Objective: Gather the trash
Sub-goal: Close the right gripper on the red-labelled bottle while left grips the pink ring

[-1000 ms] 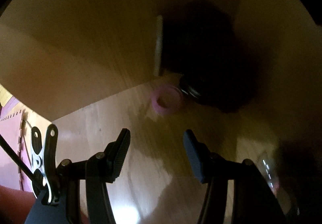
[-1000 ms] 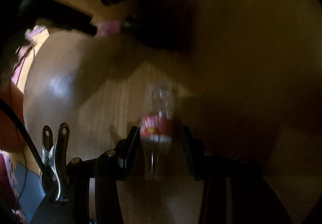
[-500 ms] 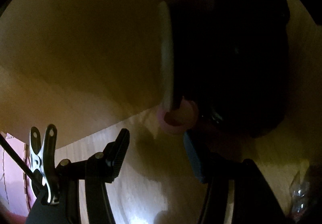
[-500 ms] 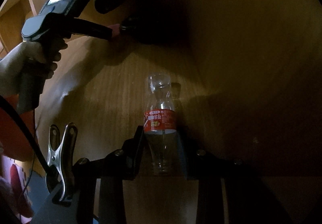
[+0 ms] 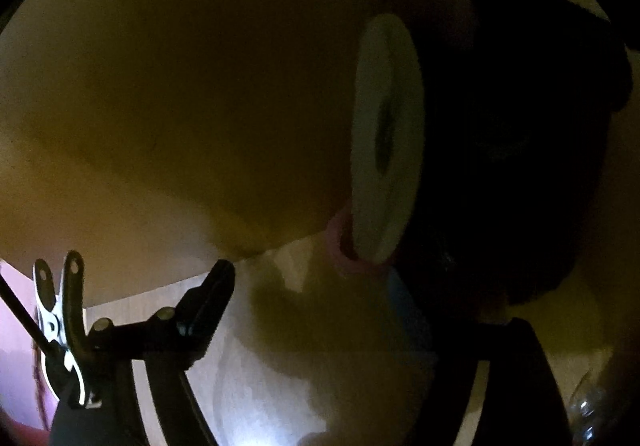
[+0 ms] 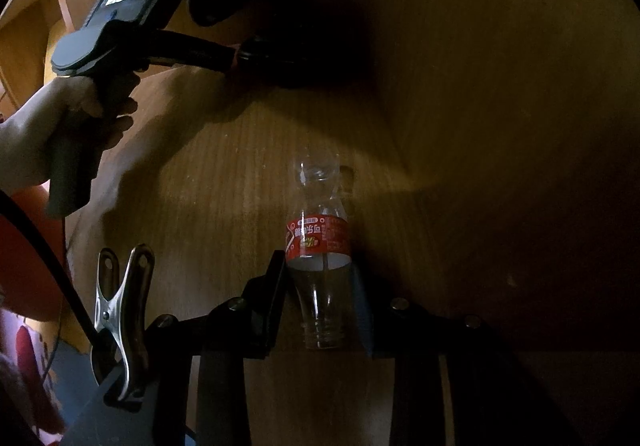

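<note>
A clear plastic bottle [image 6: 320, 242] with a red label stands upside down on a wooden shelf, neck between my right gripper's [image 6: 318, 286] jaws, which press its sides. In the left wrist view a small pink ring [image 5: 340, 246] lies on the shelf, partly hidden behind a white disc [image 5: 386, 141]. My left gripper [image 5: 308, 282] is open; the ring sits just ahead of its right finger [image 5: 404, 298], at the tips. The left gripper also shows in the right wrist view [image 6: 234, 57], reaching into the dark back corner.
A large black object [image 5: 520, 133] fills the shelf's back corner behind the white disc. Wooden walls [image 6: 500, 85] close in on the back and right. The bottle's edge shows at the lower right of the left wrist view [image 5: 588, 414].
My left gripper has moved forward toward the pink ring and the black object, which now loom larger. My right gripper has closed in around the bottle's neck and holds still.
</note>
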Motion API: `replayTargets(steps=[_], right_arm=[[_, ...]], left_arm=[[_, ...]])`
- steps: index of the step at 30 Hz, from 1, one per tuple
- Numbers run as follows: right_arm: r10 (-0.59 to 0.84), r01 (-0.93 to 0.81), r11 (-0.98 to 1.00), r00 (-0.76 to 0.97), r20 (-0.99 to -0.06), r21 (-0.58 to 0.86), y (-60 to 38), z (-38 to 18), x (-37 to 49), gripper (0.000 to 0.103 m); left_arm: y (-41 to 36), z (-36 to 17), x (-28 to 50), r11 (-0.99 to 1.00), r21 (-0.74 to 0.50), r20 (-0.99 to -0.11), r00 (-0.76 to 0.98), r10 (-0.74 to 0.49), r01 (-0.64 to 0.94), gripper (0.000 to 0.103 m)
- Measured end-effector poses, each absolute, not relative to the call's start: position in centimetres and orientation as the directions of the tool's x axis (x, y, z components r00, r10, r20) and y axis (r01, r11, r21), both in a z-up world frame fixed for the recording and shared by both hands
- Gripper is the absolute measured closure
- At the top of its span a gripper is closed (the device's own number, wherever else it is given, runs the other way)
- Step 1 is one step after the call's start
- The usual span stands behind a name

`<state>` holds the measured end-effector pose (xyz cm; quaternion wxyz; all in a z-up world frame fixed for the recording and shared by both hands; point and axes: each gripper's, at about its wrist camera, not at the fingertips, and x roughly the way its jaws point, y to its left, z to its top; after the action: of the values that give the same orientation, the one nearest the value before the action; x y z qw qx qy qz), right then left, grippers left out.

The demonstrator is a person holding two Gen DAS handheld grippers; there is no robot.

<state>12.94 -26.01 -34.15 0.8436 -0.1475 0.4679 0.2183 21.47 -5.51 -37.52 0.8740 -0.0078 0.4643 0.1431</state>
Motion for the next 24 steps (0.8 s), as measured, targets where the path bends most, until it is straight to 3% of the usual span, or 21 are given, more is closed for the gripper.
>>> replayTargets(steps=[6, 8, 13, 24], right_arm=[[0.235, -0.511, 0.858, 0.469, -0.851, -0.045, -25.7, -33.8, 11.9, 0.071], [0.238, -0.516, 0.856, 0.47, -0.85, -0.046, -25.6, -33.7, 11.3, 0.071], [0.246, -0.524, 0.851, 0.464, -0.851, -0.04, -25.0, -33.9, 10.8, 0.071], [0.26, -0.525, 0.851, 0.446, -0.857, -0.016, -26.2, -33.0, 10.9, 0.071]], left_arm=[[-4.8, -37.7, 22.8, 0.944, 0.066, -0.826, 0.513, 0.234, -0.324, 0.02], [-3.9, -38.1, 22.7, 0.935, -0.003, -0.841, 0.507, 0.19, -0.356, 0.027], [-3.9, -37.9, 21.8, 0.938, 0.018, -0.842, 0.501, 0.2, -0.345, 0.056], [-4.9, -37.7, 18.5, 0.968, 0.004, -0.855, 0.501, 0.133, -0.249, 0.056]])
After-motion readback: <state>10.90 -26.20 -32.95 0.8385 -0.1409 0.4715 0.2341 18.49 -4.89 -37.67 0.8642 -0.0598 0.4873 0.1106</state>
